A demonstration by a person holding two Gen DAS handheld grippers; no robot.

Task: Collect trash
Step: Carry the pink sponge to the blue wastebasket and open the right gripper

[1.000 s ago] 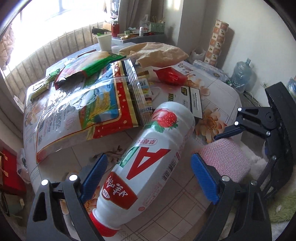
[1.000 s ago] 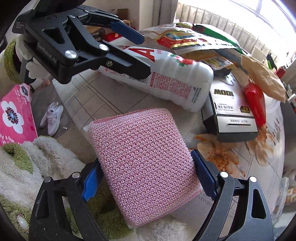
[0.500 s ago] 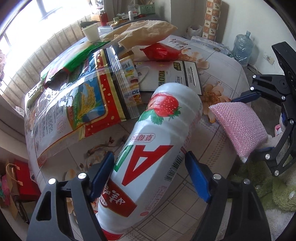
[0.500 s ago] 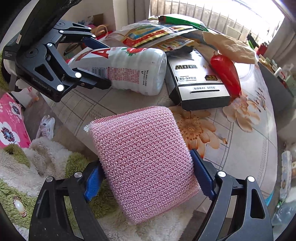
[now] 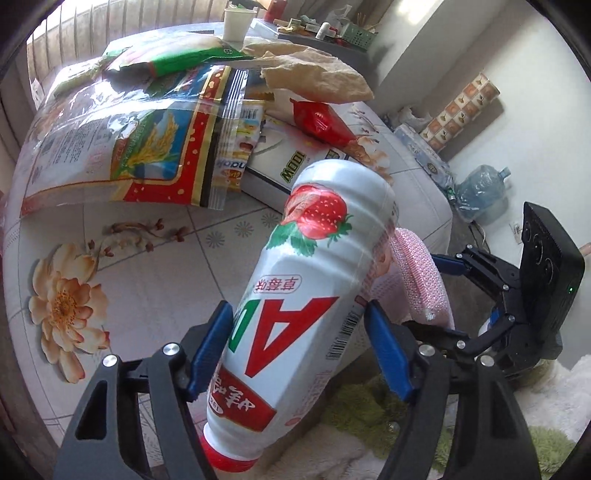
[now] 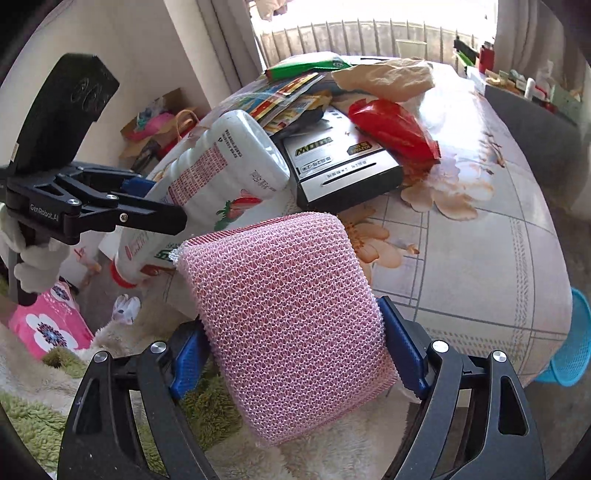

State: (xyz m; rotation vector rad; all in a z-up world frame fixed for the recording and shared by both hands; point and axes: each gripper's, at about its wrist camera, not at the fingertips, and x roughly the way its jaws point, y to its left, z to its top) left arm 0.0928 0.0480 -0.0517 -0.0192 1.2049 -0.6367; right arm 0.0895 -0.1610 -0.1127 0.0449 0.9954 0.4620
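My left gripper (image 5: 299,350) is shut on a white strawberry drink bottle (image 5: 314,295) with a red cap, held tilted above the table's near edge. The bottle also shows in the right wrist view (image 6: 218,173). My right gripper (image 6: 291,347) is shut on a pink mesh scouring sponge (image 6: 291,314), beside the bottle at the table's edge; the sponge also shows in the left wrist view (image 5: 421,273). More trash lies on the floral tablecloth (image 5: 147,266): a large clear rice bag (image 5: 122,136), a red wrapper (image 5: 321,118), a brown paper bag (image 5: 314,74) and a green packet (image 5: 173,59).
A black and silver box (image 6: 340,162) lies under the red wrapper (image 6: 391,129). A blue basket (image 6: 569,347) stands on the floor at the table's right. A white cup (image 5: 236,22) stands at the far edge. A water jug (image 5: 480,192) stands by the wall.
My left gripper has closed on the bottle and lifted it off the table, tilting it up. My right gripper with the sponge has moved in close beside the bottle.
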